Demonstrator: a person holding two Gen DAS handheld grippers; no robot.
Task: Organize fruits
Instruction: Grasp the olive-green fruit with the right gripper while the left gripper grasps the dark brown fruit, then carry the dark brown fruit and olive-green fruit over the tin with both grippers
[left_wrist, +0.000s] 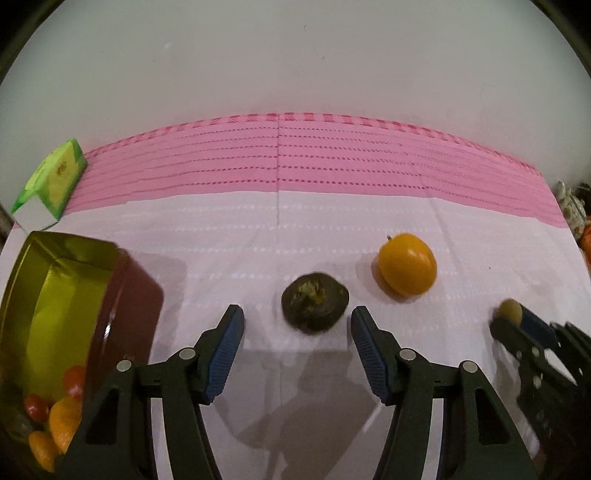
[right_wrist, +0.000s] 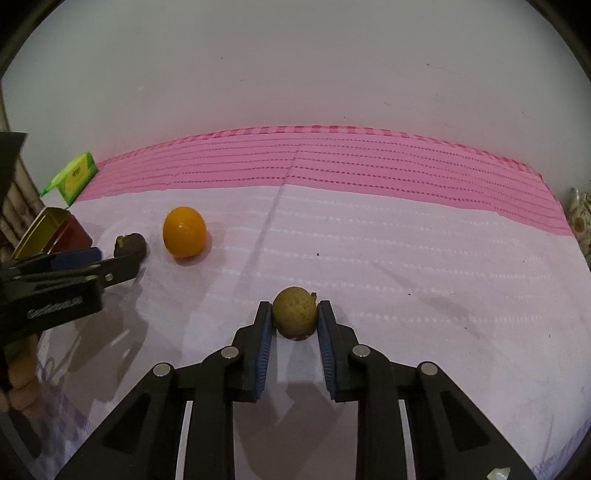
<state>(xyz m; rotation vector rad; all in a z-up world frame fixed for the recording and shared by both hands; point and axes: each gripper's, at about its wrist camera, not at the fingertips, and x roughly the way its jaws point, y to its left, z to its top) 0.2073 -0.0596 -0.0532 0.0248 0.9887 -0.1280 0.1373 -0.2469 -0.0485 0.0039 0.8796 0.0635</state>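
Open cloth (right_wrist: 406, 258) right of orange fruit (right_wrist: 184, 231)

No lettering is sharp enough to read.

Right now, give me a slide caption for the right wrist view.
Right tool shut on a small tan fruit above the pink cloth, orange fruit waiting behind.

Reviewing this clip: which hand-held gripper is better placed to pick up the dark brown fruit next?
The left hand-held gripper. Its jaws stand open either side of the dark brown fruit, with the tin just to its left. The right hand-held gripper is already shut on the small tan fruit.
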